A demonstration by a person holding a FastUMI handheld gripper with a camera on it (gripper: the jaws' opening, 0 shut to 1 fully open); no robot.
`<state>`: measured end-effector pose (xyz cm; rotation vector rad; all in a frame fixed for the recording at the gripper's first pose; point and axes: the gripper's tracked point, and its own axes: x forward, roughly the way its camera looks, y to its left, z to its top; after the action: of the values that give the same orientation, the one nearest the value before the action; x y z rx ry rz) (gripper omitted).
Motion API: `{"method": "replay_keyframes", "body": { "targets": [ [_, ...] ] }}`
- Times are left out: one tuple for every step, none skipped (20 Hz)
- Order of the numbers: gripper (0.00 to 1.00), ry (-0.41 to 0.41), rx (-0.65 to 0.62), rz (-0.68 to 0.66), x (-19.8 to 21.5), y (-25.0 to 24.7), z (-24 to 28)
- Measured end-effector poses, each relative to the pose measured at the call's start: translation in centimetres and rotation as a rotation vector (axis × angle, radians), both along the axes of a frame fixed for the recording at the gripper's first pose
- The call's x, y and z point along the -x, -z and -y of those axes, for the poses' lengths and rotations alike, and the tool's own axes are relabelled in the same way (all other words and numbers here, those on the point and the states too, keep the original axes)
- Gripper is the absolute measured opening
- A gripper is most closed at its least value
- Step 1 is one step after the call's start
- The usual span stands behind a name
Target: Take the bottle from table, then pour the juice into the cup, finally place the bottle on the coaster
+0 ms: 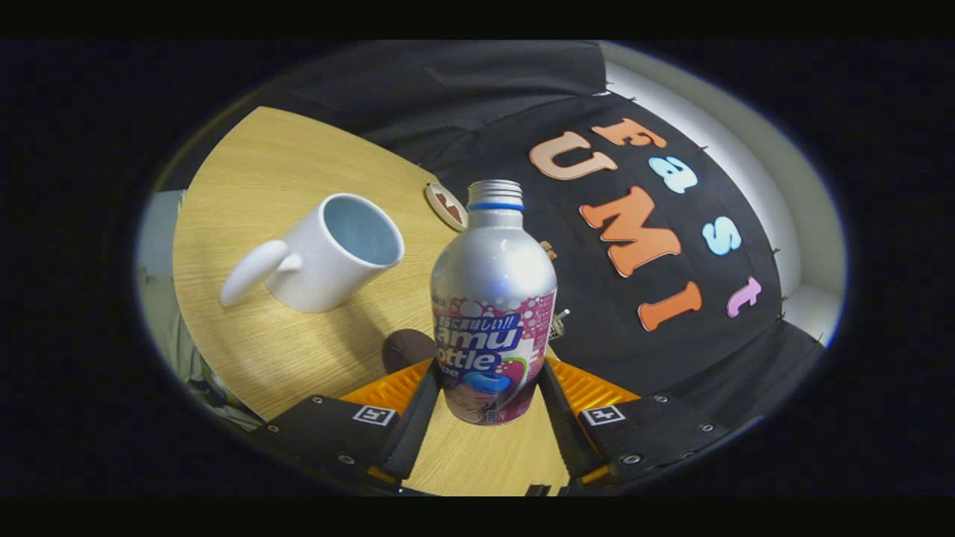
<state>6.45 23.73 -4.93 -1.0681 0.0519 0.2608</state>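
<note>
A silver aluminium bottle (492, 283) with a pink and blue label and an uncapped threaded neck stands between my fingers. My gripper (489, 377) is shut on the bottle's lower body, with one finger pressed against each side. The whole scene looks tilted in the view. A white mug (328, 253) with its handle towards me sits on the wooden table (283, 171), left of the bottle and beyond the fingers; its inside looks empty. A small round coaster (445, 205) lies near the table's far edge, just behind the bottle's neck and partly hidden by it.
A dark round patch (408, 349) lies on the table beside the left finger, disc or shadow, I cannot tell which. The black cloth wall (642, 313) rises close behind the table's far edge. A small metal clip (558, 322) shows at that edge.
</note>
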Motion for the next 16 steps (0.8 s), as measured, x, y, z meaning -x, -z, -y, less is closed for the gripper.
{"method": "replay_keyframes", "body": {
  "targets": [
    [0.76, 0.005, -0.040, -0.002, 0.0, -0.2, 0.3],
    [0.76, 0.010, -0.081, -0.007, -0.1, -0.3, 0.4],
    [0.76, 0.010, -0.126, -0.015, 0.0, -0.5, 0.4],
    [0.76, 0.010, -0.177, -0.027, 0.2, -0.8, 0.5],
    [0.76, 0.008, -0.232, -0.040, 0.2, -1.0, 0.6],
    [0.76, 0.008, -0.287, -0.055, 0.2, -1.2, 0.7],
    [0.76, 0.005, -0.340, -0.073, 0.3, -1.3, 0.5],
    [0.76, 0.004, -0.396, -0.091, -0.1, -1.3, -0.1],
    [0.76, 0.002, -0.452, -0.114, -0.4, -1.1, -0.7],
    [0.76, -0.003, -0.513, -0.138, -0.7, -0.7, -1.2],
    [0.76, -0.002, -0.574, -0.157, -0.7, -0.4, -1.5],
    [0.76, 0.006, -0.628, -0.174, -0.8, 0.0, -1.4],
    [0.76, 0.014, -0.675, -0.175, -1.0, 0.1, -1.3],
    [0.75, 0.019, -0.716, -0.169, -1.3, 0.0, -1.1],
    [0.75, 0.028, -0.752, -0.171, -1.7, 0.2, -1.0],
    [0.75, 0.034, -0.787, -0.186, -2.0, 0.9, -1.1]
  ]
}}
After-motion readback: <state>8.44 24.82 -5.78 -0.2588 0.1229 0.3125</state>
